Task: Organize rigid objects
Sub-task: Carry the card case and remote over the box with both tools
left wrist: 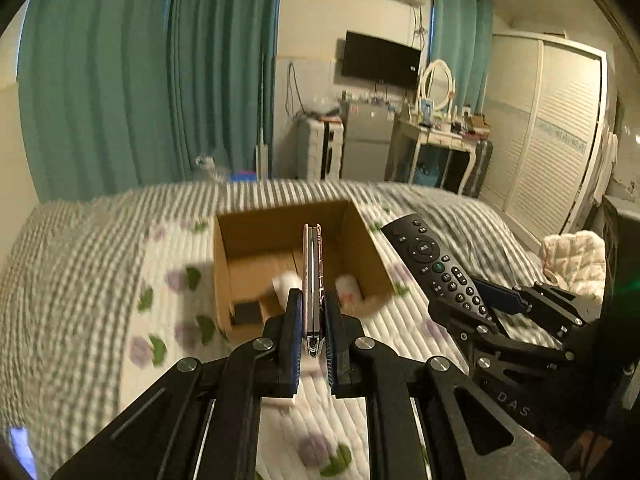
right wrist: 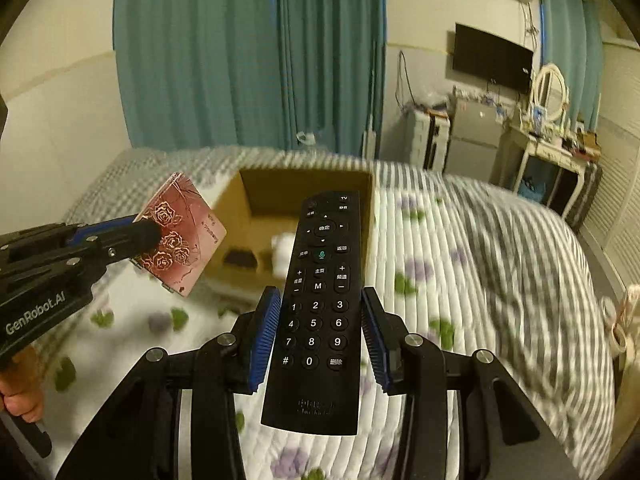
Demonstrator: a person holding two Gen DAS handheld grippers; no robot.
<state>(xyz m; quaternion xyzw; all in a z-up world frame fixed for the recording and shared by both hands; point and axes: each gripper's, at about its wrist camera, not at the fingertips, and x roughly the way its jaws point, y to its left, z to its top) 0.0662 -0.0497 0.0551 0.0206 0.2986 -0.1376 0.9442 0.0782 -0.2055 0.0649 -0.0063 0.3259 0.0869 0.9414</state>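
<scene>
My left gripper point(left wrist: 312, 312) is shut on a thin red case with gold rose prints point(left wrist: 313, 280), held edge-on above the bed; its flat face point(right wrist: 180, 236) shows in the right wrist view with the left gripper point(right wrist: 152, 232) on it. My right gripper point(right wrist: 320, 312) is shut on a black TV remote point(right wrist: 318, 300), buttons up, also seen at right point(left wrist: 436, 264) with the right gripper point(left wrist: 492, 308) behind it. An open cardboard box point(left wrist: 360, 248) point(right wrist: 240, 204) sits on the bed ahead of both, holding white items and a small black block point(left wrist: 246, 314).
The bed carries a quilt point(left wrist: 100, 320) with grey stripes and purple flowers. Teal curtains point(left wrist: 152, 80) hang behind it. A wall TV point(left wrist: 380, 60), small fridge point(left wrist: 368, 140), dressing table with mirror point(left wrist: 436, 128) and white wardrobe point(left wrist: 552, 128) line the far right.
</scene>
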